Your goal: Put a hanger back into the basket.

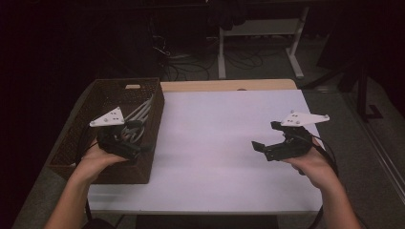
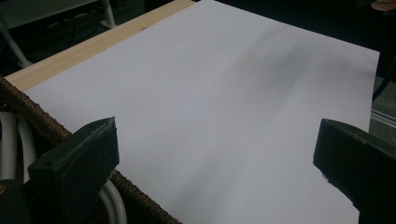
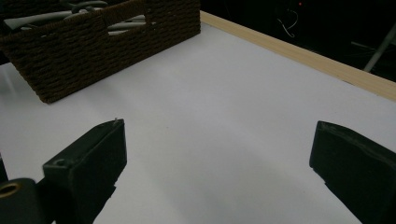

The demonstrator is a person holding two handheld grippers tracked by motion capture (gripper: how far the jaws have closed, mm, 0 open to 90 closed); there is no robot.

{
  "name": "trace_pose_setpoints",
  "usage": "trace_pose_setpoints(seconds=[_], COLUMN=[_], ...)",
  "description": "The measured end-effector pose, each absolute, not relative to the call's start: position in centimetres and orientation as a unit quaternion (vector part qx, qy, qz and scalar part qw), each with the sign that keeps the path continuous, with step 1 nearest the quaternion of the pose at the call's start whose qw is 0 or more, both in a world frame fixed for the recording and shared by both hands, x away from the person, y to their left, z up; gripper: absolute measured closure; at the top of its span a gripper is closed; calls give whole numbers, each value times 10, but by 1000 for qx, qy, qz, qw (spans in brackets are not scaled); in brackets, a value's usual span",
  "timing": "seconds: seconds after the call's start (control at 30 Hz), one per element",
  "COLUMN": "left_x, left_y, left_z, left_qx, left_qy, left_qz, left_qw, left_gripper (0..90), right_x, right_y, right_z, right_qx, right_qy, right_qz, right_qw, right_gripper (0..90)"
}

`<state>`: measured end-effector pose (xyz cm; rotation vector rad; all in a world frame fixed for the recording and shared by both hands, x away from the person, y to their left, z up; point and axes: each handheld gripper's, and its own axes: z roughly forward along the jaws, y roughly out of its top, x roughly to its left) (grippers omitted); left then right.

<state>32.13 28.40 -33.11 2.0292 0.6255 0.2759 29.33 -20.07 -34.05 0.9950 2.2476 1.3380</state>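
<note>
A brown woven basket (image 1: pixel 128 172) stands at the table's left and holds several grey curved pieces (image 1: pixel 139 114). My left gripper (image 1: pixel 139 139) hovers over the basket's right wall, pointing right across the white sheet (image 1: pixel 215 133). In the left gripper view its jaws stand wide apart with nothing between them (image 2: pixel 215 135), with the basket rim (image 2: pixel 41 120) and a grey piece (image 2: pixel 113 201) at lower left. Above the sheet's right side, my right gripper (image 1: pixel 266 136) is open and empty. The right gripper view (image 3: pixel 217 135) looks towards the basket (image 3: pixel 93 51).
The white sheet covers most of a wooden table, whose far edge (image 1: pixel 229 85) shows as a light strip. Behind the table stand a white desk frame (image 1: pixel 296 52) and cables (image 1: pixel 191 67) on a dark floor.
</note>
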Motion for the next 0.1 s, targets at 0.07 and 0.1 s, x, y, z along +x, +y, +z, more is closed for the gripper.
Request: trace_pose_setpoints(seconds=[0.07,0.1], left_x=[321,320], left_y=[285,285], left_z=[-331,-331], left_qx=[830,830], left_qy=[257,256], left_qz=[112,112], left_qw=[482,483], left_gripper=[2,1], right_x=[293,294], right_y=[-200,-199], right_z=[-341,-341], right_qx=[350,349], right_qy=[792,792], right_qz=[470,471], right_qw=[170,169], right_gripper=[34,34])
